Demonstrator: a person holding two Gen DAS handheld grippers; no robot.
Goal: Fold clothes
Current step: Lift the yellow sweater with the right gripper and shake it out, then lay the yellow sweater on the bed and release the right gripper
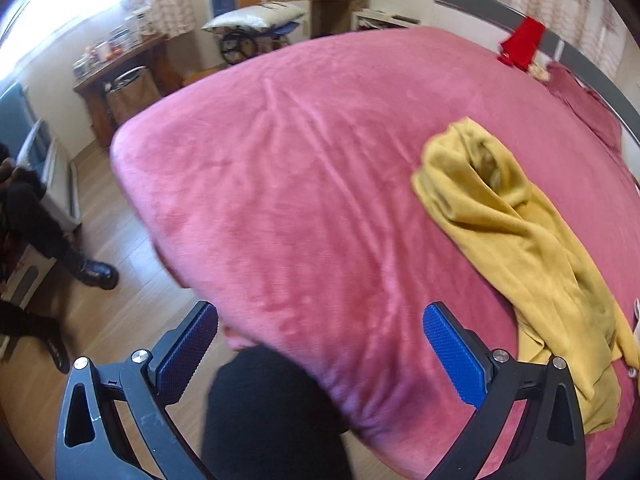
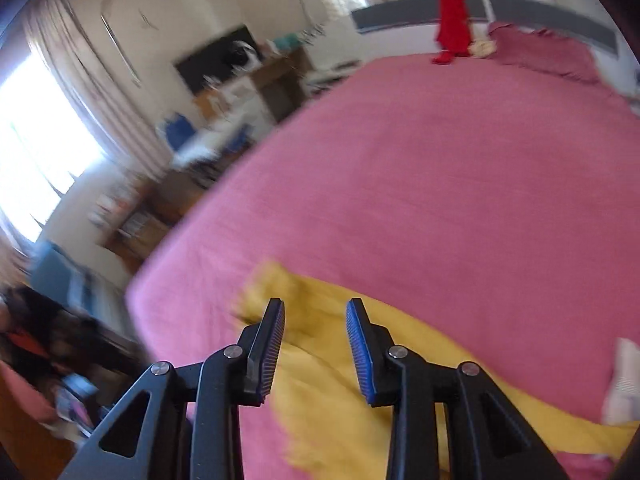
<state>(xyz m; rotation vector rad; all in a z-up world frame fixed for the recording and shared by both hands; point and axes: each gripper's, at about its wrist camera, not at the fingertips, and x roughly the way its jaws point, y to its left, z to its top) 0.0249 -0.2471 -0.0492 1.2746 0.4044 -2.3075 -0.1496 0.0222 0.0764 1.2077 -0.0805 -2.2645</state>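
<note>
Daylight glares white through the window (image 1: 60, 4); right view heavily motion-blurred, left sharper; fisheye bends and darkens edges.

Both tongs (image 1: 320, 312) (image 2: 316, 304) parted, empty

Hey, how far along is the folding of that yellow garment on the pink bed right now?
Done: nothing looks folded; the yellow garment lies crumpled on the pink bedspread. In hand: nothing is gripped; the right gripper is above the garment with its jaws apart and empty, and the left gripper is open beside it. Left: spreading it flat and every fold.
</note>
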